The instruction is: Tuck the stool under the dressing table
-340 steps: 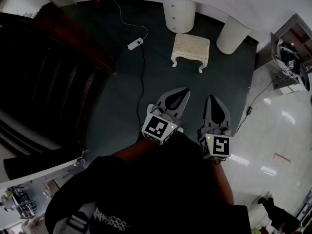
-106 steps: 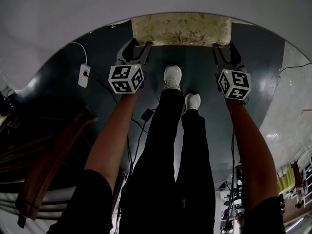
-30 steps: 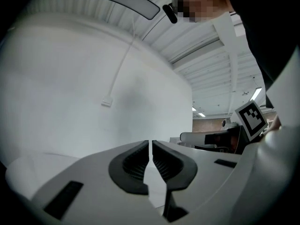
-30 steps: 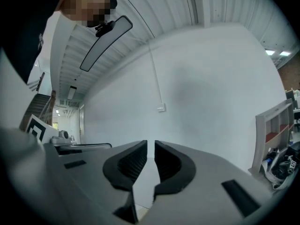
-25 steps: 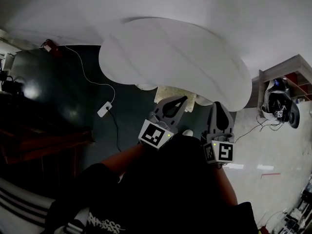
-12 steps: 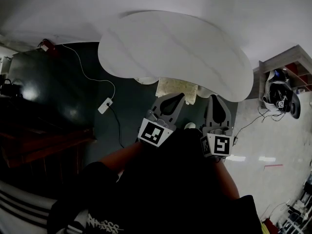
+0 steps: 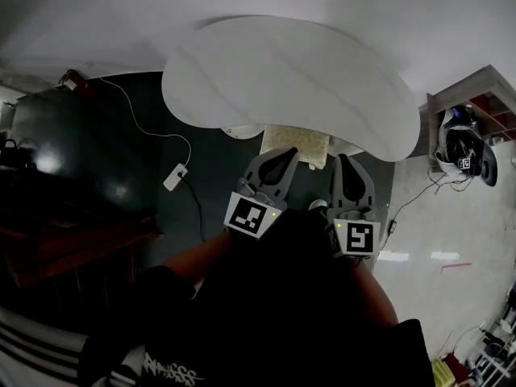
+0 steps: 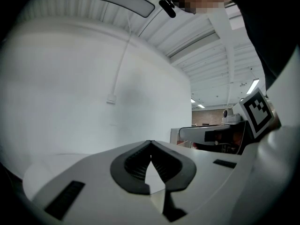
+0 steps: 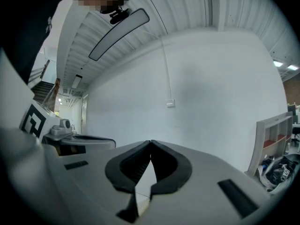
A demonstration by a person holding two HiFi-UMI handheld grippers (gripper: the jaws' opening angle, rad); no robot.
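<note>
In the head view the white oval dressing table (image 7: 290, 79) fills the top middle. The cream patterned stool (image 7: 294, 143) sits beneath its near edge, and only its front strip shows. My left gripper (image 7: 291, 151) is shut and empty, with its tips over the stool's near edge. My right gripper (image 7: 345, 159) is shut and empty too, just short of the tabletop's rim. In the left gripper view the left gripper (image 8: 150, 142) points at a white wall with its pads pressed together. The right gripper (image 9: 150, 142) looks the same in its own view.
A white power strip (image 7: 175, 177) with its cable lies on the dark floor to the left. Dark wooden furniture (image 7: 72, 232) stands at the far left. A shelf with a helmet (image 7: 468, 147) is at the right. A white shoe (image 7: 317, 205) shows between the grippers.
Both grippers have drawn back a little from the table's edge toward the person. Both stay shut. The stool stays under the table.
</note>
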